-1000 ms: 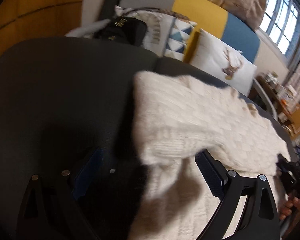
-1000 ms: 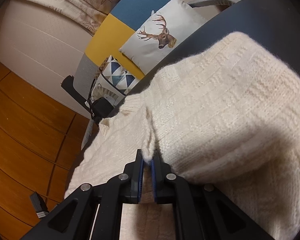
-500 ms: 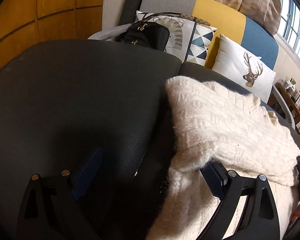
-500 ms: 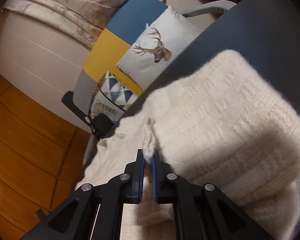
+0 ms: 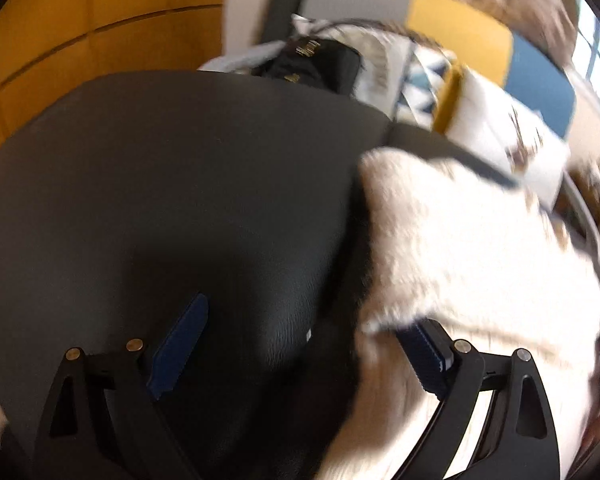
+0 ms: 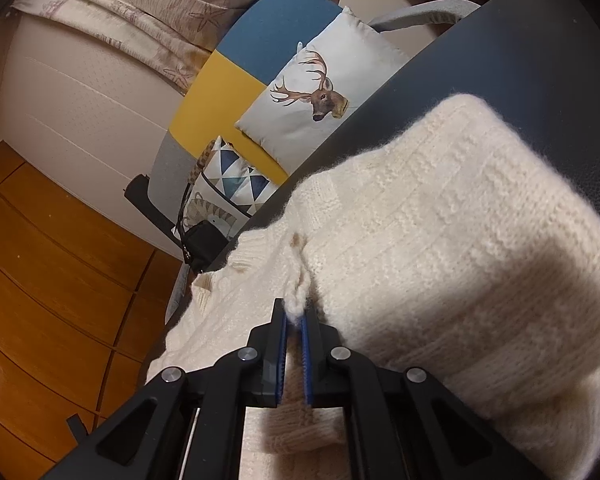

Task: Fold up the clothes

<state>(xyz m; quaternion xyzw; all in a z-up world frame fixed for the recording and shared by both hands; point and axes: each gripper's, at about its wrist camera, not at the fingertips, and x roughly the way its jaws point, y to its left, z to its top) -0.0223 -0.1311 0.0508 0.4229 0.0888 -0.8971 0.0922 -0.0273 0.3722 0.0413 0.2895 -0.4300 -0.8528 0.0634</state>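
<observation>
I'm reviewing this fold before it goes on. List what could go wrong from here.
1. The right gripper pinches only a thin edge of the cream knit sweater; the bulky folded part may pull it free.
2. The left gripper is open, holding nothing, so the fold could sag on that side.

This is a home living room. In the upper middle of the frame stands a sofa with grey, yellow and blue back panels (image 6: 220,80), carrying a white deer-print cushion (image 6: 320,96). A beige patterned curtain (image 6: 140,20) hangs above, and orange wooden wall panels (image 6: 40,280) fill the lower left.
</observation>
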